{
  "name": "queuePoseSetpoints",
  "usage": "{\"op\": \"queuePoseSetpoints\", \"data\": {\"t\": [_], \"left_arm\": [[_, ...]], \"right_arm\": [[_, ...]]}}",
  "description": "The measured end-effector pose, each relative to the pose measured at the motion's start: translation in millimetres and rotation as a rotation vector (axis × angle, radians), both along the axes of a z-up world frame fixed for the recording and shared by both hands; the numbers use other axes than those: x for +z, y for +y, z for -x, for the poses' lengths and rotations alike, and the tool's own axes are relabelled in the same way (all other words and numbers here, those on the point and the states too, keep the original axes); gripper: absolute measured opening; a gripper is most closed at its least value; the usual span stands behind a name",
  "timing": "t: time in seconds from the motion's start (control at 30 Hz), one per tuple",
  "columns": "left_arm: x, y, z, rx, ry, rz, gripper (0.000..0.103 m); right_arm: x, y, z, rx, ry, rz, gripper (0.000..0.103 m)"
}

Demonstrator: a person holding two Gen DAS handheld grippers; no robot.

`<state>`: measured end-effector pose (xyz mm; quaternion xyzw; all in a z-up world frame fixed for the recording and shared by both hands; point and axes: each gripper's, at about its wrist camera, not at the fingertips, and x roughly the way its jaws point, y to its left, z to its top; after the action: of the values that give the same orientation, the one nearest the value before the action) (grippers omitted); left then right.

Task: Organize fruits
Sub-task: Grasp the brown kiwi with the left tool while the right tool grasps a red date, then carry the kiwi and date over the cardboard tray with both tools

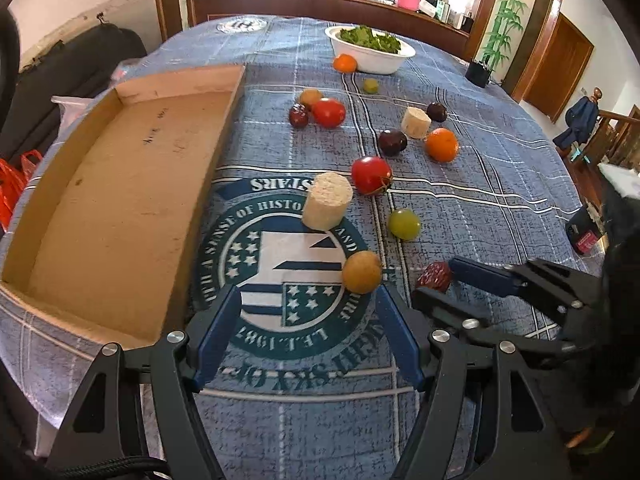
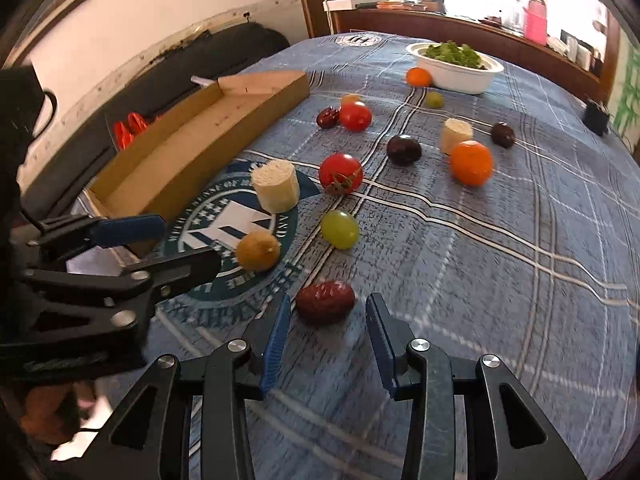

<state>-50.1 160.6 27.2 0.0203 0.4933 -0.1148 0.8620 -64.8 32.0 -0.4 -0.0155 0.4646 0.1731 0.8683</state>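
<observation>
- Left wrist view: showing the left gripper (image 1: 308,328), blue-padded jaws standing wide apart, gripping nothing, a round matte tan fruit (image 1: 362,272) lying just beyond the tips.
- Right wrist view: showing the right gripper (image 2: 328,332), jaws partly open around a wrinkled, oval dark-red date (image 2: 325,302), pads not yet touching its skin.
- Resting flat along the table's left edge: a shallow rectangular cardboard tray (image 1: 120,208), bare brown inside.
- Lying scattered across the middle of the woven blue plaid tablecloth (image 1: 480,208): glossy red tomatoes (image 1: 371,175), a smooth green grape (image 1: 404,224), a dimpled orange (image 1: 441,144), dark shiny plums (image 1: 392,142), and pale, rough-topped cylindrical chunks (image 1: 327,206).
- Sitting toward the far edge: a smooth white bowl (image 1: 370,50) holding ruffled greens.
</observation>
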Motion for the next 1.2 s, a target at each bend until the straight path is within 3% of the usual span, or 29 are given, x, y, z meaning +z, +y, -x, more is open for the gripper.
{"op": "queuePoseSetpoints", "data": {"t": [0.07, 0.27, 0.33, 0.4, 0.43, 0.67, 1.2], "left_arm": [[-3, -7, -5, -0.022, 0.012, 0.006, 0.069], [-12, -28, -17, -0.049, 0.036, 0.009, 0.069], [-17, -35, -17, -0.068, 0.042, 0.009, 0.065], [-20, -41, -16, -0.067, 0.024, -0.029, 0.032], [-21, -42, -16, -0.067, 0.010, -0.049, 0.023], [-9, -26, -12, -0.042, 0.003, -0.027, 0.022], [50, 26, 13, 0.119, -0.184, -0.143, 0.022]], "right_arm": [[0, -2, -1, 0.015, -0.009, -0.021, 0.033], [7, -39, 7, -0.057, 0.013, -0.096, 0.032], [13, -51, 12, -0.087, 0.005, -0.111, 0.032], [19, -61, 17, -0.115, 0.001, -0.123, 0.032], [21, -64, 20, -0.124, -0.004, -0.124, 0.032], [42, -68, 28, -0.134, -0.037, -0.129, 0.032], [67, -23, 26, -0.039, -0.085, -0.185, 0.032]]}}
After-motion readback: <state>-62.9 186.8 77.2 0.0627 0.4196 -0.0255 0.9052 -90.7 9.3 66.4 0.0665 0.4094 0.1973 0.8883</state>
